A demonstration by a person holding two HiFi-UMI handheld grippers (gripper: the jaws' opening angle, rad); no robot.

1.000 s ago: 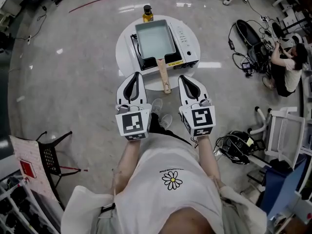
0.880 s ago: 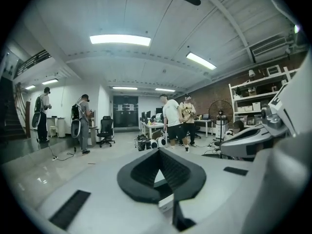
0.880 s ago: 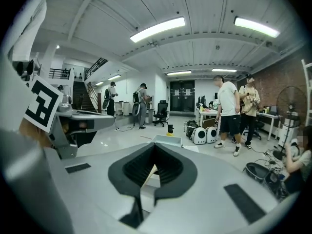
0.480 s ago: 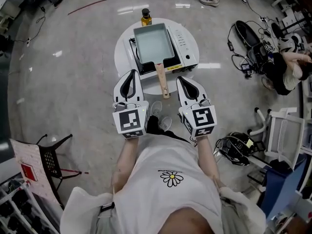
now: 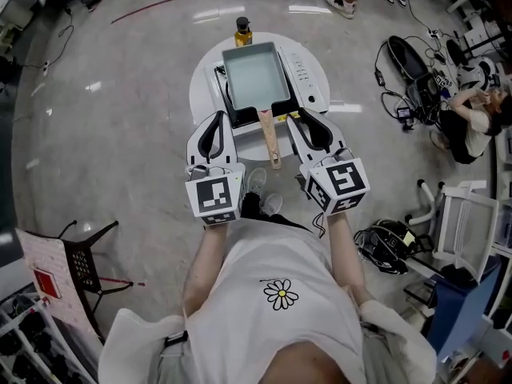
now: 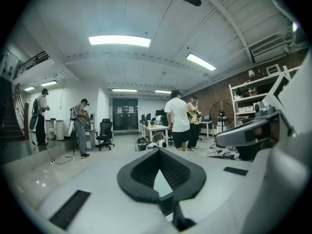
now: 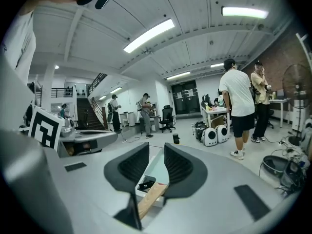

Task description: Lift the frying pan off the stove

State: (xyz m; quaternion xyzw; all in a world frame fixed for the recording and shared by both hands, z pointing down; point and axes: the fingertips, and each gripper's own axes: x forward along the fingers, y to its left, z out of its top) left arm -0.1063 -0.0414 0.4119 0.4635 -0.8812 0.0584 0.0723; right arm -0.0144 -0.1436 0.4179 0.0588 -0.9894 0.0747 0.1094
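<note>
A rectangular frying pan (image 5: 254, 72) with a pale teal inside sits on a white portable stove (image 5: 302, 74) on a small round table (image 5: 202, 86). Its wooden handle (image 5: 269, 138) points toward me. My left gripper (image 5: 216, 119) hovers left of the handle, its jaws meeting at the tips (image 6: 158, 151), with nothing in them. My right gripper (image 5: 298, 122) hangs right of the handle, angled toward it; its jaws have just been opening and stand a little apart (image 7: 156, 147) with nothing between them. Through that gap I see the pan (image 7: 157, 172) and the handle (image 7: 150, 201).
A yellow-capped bottle (image 5: 242, 29) stands at the table's far edge. Cables, bags and a seated person (image 5: 472, 114) fill the floor at right, beside a white chair (image 5: 468, 214). A black stool (image 5: 84, 254) stands at lower left. Several people (image 7: 239, 106) stand farther off.
Both grippers have moved forward toward the table. The right one has turned left toward the handle and its jaws have parted. The left one stays shut.
</note>
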